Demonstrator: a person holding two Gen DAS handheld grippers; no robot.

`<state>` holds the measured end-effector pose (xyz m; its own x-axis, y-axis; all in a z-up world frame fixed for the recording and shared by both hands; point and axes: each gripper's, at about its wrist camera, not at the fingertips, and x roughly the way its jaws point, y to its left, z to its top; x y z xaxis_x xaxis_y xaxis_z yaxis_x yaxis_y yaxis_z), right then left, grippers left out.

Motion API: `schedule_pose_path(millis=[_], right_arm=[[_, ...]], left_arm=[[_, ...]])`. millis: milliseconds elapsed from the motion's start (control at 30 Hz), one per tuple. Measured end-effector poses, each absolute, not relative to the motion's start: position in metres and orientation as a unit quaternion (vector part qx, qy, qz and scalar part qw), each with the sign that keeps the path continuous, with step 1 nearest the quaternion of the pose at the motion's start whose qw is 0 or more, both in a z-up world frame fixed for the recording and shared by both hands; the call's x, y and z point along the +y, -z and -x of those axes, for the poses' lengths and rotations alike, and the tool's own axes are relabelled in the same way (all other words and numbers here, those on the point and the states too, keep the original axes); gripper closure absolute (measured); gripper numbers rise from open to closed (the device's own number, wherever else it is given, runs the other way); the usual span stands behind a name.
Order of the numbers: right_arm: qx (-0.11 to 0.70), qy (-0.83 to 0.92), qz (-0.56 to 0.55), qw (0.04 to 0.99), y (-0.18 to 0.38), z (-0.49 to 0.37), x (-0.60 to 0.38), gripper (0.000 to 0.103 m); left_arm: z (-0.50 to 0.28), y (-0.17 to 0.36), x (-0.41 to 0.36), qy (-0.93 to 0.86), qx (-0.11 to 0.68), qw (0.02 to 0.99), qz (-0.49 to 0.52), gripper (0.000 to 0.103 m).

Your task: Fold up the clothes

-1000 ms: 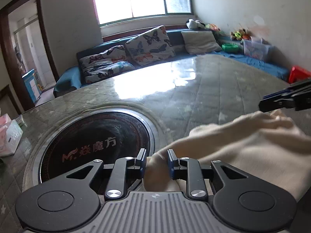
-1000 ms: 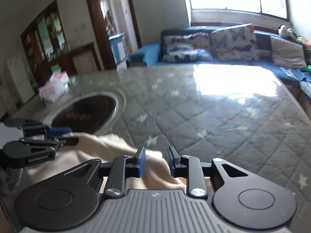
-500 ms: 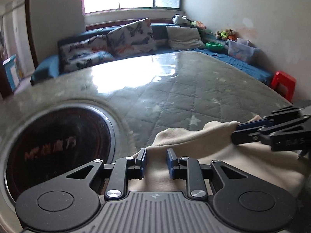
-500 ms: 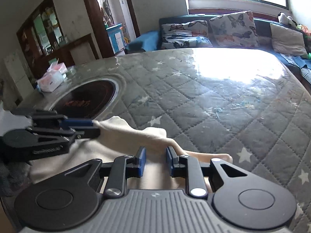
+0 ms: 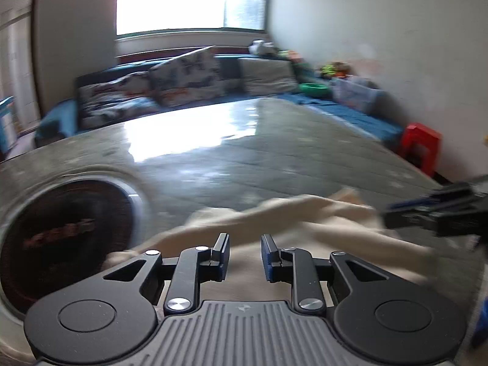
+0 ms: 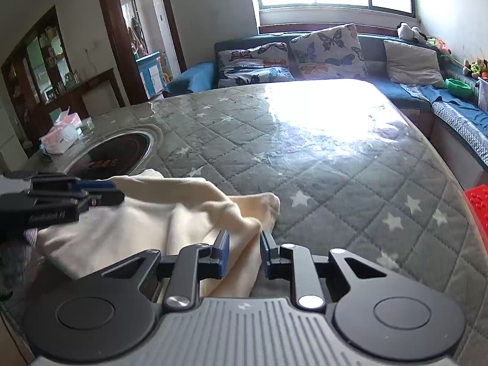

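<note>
A cream garment [image 6: 146, 213] lies bunched on the near part of the quilted grey table cover [image 6: 305, 158]. It also shows in the blurred left wrist view [image 5: 274, 222]. My right gripper [image 6: 241, 253] is shut on a fold of the garment's right edge. My left gripper [image 5: 242, 256] has cream cloth between its narrowly parted fingers; the grip itself is blurred. The left gripper also shows at the left of the right wrist view [image 6: 119, 196], at the garment's left end. The right gripper shows at the right of the left wrist view [image 5: 387, 216].
A round black induction hob [image 6: 113, 157] is set in the table to the left of the garment. A pink tissue pack [image 6: 61, 135] lies beyond it. A blue sofa with butterfly cushions [image 6: 320, 52] runs behind the table. A red stool [image 6: 479, 204] stands at right.
Both grippers have moved forward over the table with the garment. The cloth now lies folded over itself, its far edge further onto the cover. The left view has become blurred.
</note>
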<state>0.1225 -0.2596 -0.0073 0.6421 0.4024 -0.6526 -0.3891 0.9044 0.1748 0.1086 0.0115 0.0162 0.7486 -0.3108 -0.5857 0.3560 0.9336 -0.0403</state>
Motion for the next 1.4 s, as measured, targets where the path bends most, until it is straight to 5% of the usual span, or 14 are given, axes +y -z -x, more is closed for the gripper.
schedule_pose_path(millis=[333,500,900,1400], right_arm=[[0.374,-0.232,-0.032,0.898,0.021,-0.144,-0.258,0.085],[0.375,-0.239,-0.032,0.895,0.022,-0.148,-0.259,0.097],[0.356,-0.231,0.023,0.905,0.015,-0.154,-0.252,0.098],[0.322,-0.304,0.016,0.896,-0.007,-0.093,-0.241,0.095]], left_arm=[[-0.075,-0.013,-0.044,0.292,0.282,0.911,-0.076,0.078],[-0.076,-0.009,-0.056,0.322,0.283,0.9,-0.075,0.078],[-0.079,0.008,-0.072,0.356,0.295,0.883,-0.082,0.078],[-0.074,-0.015,0.023,0.229,0.284,0.931,0.001,0.077]])
